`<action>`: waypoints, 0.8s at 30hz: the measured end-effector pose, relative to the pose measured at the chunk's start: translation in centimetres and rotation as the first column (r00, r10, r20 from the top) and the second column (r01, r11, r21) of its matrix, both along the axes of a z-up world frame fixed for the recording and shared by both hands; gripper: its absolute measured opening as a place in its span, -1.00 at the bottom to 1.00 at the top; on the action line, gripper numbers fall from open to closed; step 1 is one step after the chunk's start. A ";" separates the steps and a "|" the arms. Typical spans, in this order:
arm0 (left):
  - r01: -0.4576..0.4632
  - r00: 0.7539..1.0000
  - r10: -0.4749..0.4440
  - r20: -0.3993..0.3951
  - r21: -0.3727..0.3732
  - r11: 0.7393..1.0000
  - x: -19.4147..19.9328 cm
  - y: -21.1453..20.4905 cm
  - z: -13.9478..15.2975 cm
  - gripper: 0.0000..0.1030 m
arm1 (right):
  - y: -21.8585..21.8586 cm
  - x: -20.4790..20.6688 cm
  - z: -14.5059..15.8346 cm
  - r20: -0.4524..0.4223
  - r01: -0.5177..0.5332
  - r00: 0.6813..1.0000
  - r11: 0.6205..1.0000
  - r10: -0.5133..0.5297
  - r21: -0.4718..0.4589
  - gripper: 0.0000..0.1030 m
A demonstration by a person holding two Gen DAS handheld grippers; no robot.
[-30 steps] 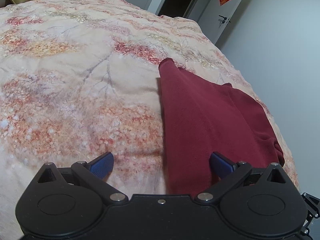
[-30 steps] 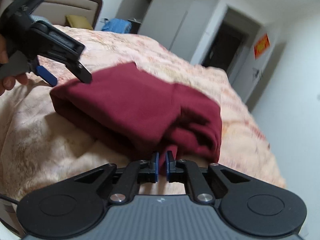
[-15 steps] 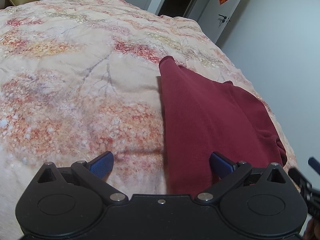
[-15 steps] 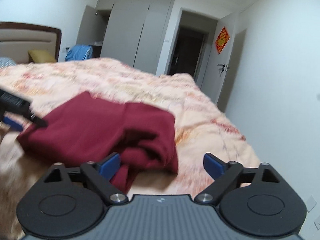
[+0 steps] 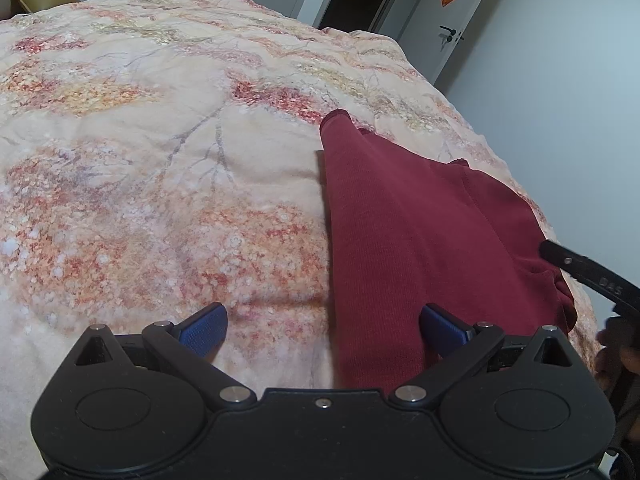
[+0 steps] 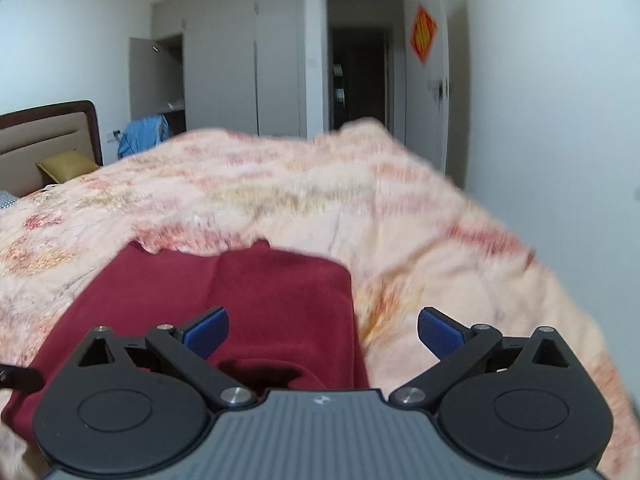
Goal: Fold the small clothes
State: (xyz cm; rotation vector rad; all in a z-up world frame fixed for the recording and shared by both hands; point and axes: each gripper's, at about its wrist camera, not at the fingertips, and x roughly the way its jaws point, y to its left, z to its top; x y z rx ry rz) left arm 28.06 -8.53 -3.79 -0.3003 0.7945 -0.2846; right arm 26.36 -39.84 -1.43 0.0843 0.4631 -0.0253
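Just ahead of the wide-open left gripper point(image 5: 322, 330), the folded dark-red knit garment point(image 5: 420, 232) is laid lengthwise away on the floral quilt point(image 5: 160, 160); its near end is overlapped by the right gripper point(image 6: 322, 330), whose jaws have just been opened, nothing clamped; the right is judged nearer.

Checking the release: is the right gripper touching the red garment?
Apart. In the right wrist view the right gripper has just opened wide; its blue pads sit clear above the red garment, nothing pinched between them.

Folded garment point(image 5: 420, 220) lies on bedspread point(image 5: 160, 160), at 3 o'clock of centre in left view; door point(image 5: 444, 12) at 1 o'clock; pillow point(image 6: 66, 164) at 9 in right view.
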 end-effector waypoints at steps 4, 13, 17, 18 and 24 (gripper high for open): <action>0.002 1.000 -0.002 0.001 0.002 1.000 0.0 0.0 0.0 0.99 | -1.1 1.1 -2.3 -0.097 0.028 0.995 0.999 -0.024 0.041 1.00; 0.026 0.998 -0.025 0.052 -0.020 0.999 -0.2 0.3 0.6 0.99 | -2.1 -3.8 -5.0 -0.050 0.042 0.998 0.994 -0.037 0.099 1.00; 0.076 0.992 -0.070 0.103 -0.055 0.996 1.4 0.5 2.1 0.99 | -3.3 -3.5 -3.6 -0.004 -0.012 1.000 0.983 0.013 0.185 1.00; 0.090 0.991 -0.085 0.103 -0.047 0.995 2.0 0.2 2.3 0.99 | -3.6 -3.0 -3.3 -0.001 -0.022 1.000 0.978 0.022 0.208 1.00; 0.162 0.987 -0.162 -0.008 0.047 0.986 6.5 -2.1 0.9 0.99 | -4.5 1.8 -3.4 -0.058 -0.075 0.994 0.952 0.096 0.298 0.96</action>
